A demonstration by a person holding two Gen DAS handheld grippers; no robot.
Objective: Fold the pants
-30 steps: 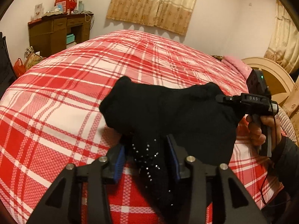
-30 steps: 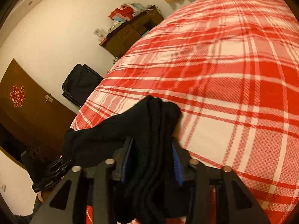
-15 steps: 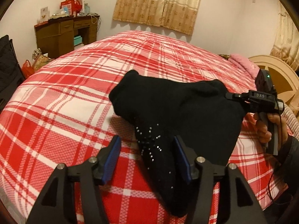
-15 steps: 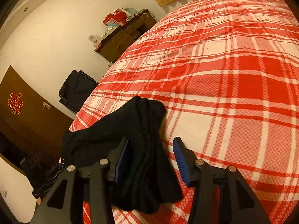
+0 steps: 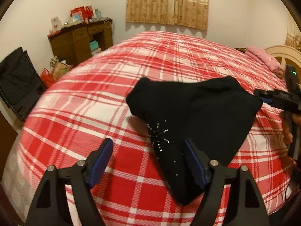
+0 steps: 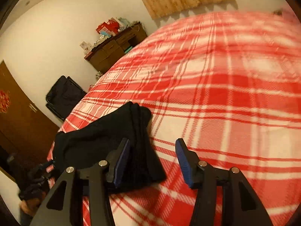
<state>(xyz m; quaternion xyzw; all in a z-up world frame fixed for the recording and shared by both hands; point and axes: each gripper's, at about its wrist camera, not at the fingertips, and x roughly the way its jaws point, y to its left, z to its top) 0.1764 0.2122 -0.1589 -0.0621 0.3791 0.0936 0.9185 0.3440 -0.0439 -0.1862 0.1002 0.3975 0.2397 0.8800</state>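
Left wrist view:
- Left gripper [image 5: 148,154]: jaws spread wide and have just been opening; nothing pinched. A corner of the pants lies between the fingers, close against the right blue pad [image 5: 191,162]; the left pad stands clear over the bedspread.
- Pants [image 5: 197,113]: black, folded into a compact bundle, lying on the red-and-white plaid bedspread [image 5: 94,113] near its front edge; small shiny studs dot the near corner.
- Right gripper [image 5: 270,99]: at the right edge, just beside the far corner of the bundle; whether it touches cannot be told here.
- Room: wooden desk [image 5: 79,41] cluttered with boxes, beige curtain [image 5: 167,3], black suitcase [image 5: 17,79], pink pillow [image 5: 263,58].

Right wrist view:
- Right gripper [image 6: 152,156]: jaws parted, gripping nothing. The layered edge of the pants [image 6: 116,137] sits between the fingers, near the left pad; the right pad is over bare bedspread [image 6: 225,94].
- Left gripper [image 6: 37,179]: dim and blurred at the lower left, beyond the bundle.
- Room: desk [image 6: 112,50], suitcase [image 6: 64,96], brown door [image 6: 17,116].
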